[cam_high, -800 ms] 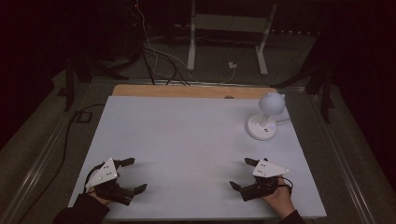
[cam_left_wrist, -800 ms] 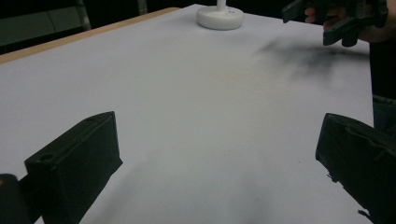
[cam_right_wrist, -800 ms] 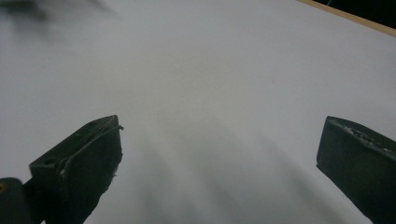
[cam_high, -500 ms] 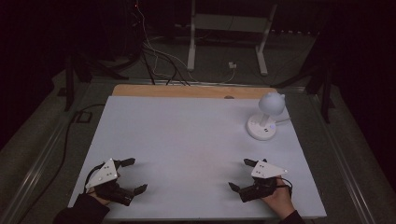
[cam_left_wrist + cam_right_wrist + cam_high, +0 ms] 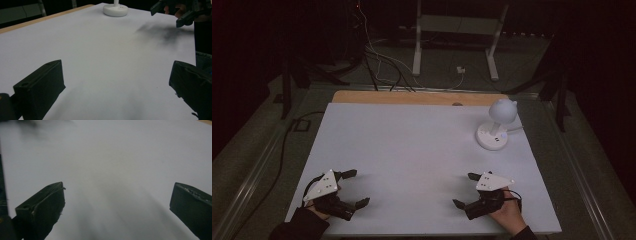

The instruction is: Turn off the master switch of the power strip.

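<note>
A small white lamp with a round head and a disc base stands at the back right of the white table; its base shows far off in the left gripper view. My left gripper rests near the front left edge, open, with nothing between its jaws. Near the front right edge my right gripper is open too, over bare tabletop. In the left gripper view the right gripper appears at the top right. The right gripper view looks down at plain white surface.
A wooden strip borders the table's far edge. Behind it on the dark floor are cables and a white stand's legs. A black cable runs along the left side of the table.
</note>
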Demonstrator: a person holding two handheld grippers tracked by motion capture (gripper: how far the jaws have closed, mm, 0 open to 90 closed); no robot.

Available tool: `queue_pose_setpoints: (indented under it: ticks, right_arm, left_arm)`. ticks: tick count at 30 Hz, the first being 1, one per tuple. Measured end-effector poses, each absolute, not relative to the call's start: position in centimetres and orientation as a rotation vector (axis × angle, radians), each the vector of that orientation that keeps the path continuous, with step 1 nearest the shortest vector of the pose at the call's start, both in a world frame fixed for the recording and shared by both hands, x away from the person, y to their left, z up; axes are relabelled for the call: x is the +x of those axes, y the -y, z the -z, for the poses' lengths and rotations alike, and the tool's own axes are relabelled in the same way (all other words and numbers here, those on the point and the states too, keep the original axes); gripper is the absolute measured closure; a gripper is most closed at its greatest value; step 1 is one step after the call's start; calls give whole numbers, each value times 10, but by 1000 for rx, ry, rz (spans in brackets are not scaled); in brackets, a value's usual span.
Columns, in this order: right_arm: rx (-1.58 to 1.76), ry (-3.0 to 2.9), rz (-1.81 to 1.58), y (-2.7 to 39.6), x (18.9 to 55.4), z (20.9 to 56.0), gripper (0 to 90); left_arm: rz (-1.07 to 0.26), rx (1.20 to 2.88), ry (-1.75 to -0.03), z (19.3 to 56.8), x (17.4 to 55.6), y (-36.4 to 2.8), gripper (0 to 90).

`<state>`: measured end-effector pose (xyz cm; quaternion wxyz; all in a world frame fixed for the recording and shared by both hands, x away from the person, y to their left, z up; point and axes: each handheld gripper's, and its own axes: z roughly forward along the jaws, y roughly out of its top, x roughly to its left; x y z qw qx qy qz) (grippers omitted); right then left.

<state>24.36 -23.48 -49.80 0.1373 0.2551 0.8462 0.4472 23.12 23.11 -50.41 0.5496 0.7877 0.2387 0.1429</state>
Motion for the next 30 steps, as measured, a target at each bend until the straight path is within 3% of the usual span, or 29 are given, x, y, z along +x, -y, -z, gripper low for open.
queue_pose_setpoints:
  ticks: [30]
  right_arm:
    - [731, -2359, -1388, 226, 267, 452, 0]
  left_arm:
    - [-336, 1857, -556, 503, 230, -231, 4]
